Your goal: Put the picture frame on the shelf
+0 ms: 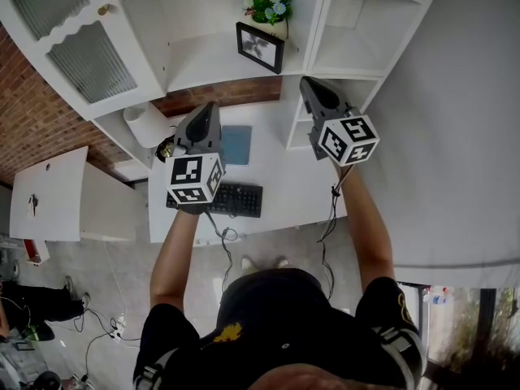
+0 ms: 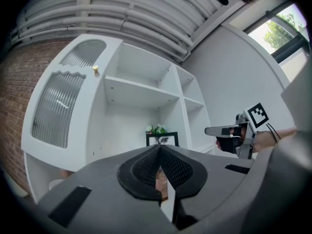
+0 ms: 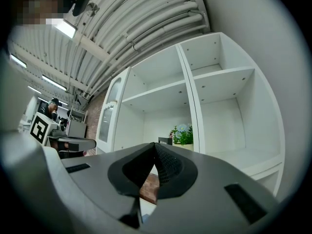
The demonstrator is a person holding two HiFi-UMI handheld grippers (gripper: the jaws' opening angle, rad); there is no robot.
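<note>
With the left tool [image 1: 211,106] and right tool [image 1: 306,82] both closed tight on nothing, the picture frame [image 1: 260,47] stands at the shelf's [image 1: 199,65] right end beside the potted flowers [image 1: 270,10], probably light, stiff and breakable, best pinched by its side rails.

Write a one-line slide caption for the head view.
Picture frame standing on the white shelf beside a flower pot; left gripper and right gripper both shut and empty.
</note>
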